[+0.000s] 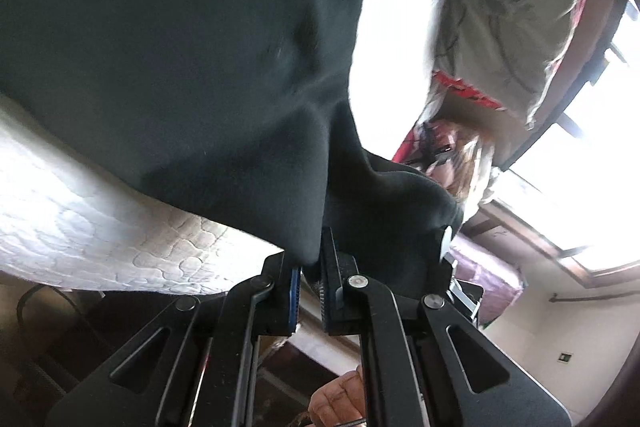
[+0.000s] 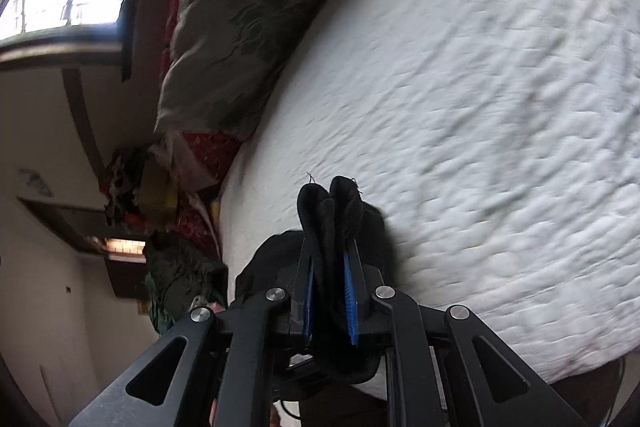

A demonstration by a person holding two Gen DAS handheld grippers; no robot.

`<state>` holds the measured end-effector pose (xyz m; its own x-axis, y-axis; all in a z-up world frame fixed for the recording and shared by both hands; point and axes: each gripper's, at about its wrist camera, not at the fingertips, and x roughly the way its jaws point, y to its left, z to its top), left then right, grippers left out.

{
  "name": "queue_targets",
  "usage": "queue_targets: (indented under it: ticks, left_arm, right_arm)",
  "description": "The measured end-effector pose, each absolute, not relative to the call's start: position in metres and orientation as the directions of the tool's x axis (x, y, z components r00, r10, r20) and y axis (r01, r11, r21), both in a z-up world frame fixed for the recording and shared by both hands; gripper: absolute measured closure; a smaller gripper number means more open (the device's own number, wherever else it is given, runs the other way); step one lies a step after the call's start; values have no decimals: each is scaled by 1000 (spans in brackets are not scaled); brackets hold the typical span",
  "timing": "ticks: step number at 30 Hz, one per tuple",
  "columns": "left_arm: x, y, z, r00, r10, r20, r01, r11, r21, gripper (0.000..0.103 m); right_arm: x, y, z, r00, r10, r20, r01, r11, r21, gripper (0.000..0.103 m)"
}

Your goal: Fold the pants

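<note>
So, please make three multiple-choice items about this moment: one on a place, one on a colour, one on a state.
1. The pillow lies
A. on the bed's edge
B. on the floor
C. on a chair

2. The pants are
A. white
B. black
C. red

3. The right claw is
A. open
B. out of view
C. shut on the pants

Key: 1 A, the pillow rests along the edge of the bed. 2 B, the pants are black. 3 C, the right claw pinches bunched cloth between its pads.
</note>
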<state>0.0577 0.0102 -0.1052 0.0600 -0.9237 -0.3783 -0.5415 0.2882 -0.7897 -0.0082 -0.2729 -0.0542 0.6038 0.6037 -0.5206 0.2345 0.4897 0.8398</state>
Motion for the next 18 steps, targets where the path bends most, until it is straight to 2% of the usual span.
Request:
queue_targets:
  ticks: [9,18]
  left_arm:
    - [58,73,-102,194,-923,-333,-564,173,-807,97]
    - [57,123,-122,288,-886,-363,-611,122,-782,97]
  right_arm:
    - [23,-194,-30,557,654,-512,154,524,837,90]
    - [62,-107,-60,455,680,-574,159,572,804,87]
